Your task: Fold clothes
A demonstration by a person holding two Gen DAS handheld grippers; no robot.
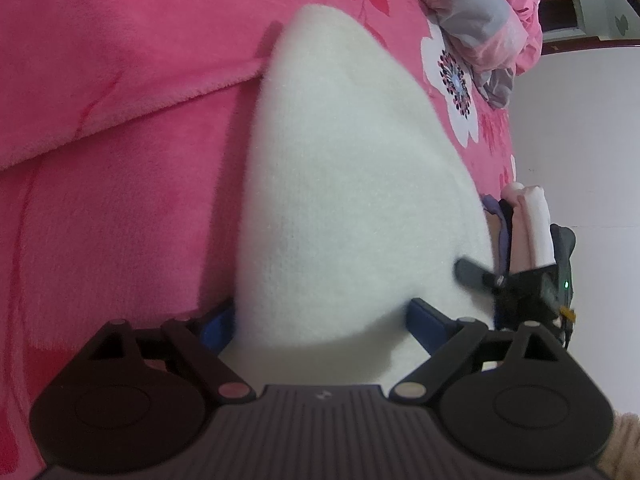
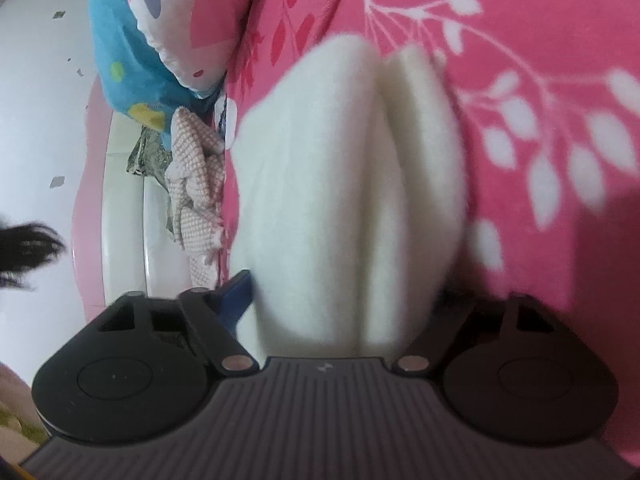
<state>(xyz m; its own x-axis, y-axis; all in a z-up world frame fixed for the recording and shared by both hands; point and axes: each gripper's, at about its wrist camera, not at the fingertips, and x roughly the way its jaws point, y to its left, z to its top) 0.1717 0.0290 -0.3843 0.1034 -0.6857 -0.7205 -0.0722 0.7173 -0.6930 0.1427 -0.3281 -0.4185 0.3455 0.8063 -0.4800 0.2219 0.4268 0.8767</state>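
A white fuzzy garment (image 1: 352, 184) lies folded on the pink floral blanket (image 1: 120, 100). My left gripper (image 1: 320, 320) is shut on the garment's near edge; the cloth fills the space between its blue fingers (image 1: 424, 320). The right gripper (image 1: 520, 276) shows at the garment's right side in the left wrist view. In the right wrist view the garment (image 2: 344, 184) shows two thick folds. My right gripper (image 2: 344, 304) is shut on its near edge, with one blue finger (image 2: 236, 292) showing at the left and the other hidden by cloth.
A bundled pink and grey quilt (image 1: 488, 20) lies at the bed's far end. A white floor (image 1: 580, 140) lies beyond the bed edge. A blue pillow (image 2: 120, 60), a pink and white pillow (image 2: 180, 12) and a checked cloth (image 2: 196, 176) lie at the bed's edge.
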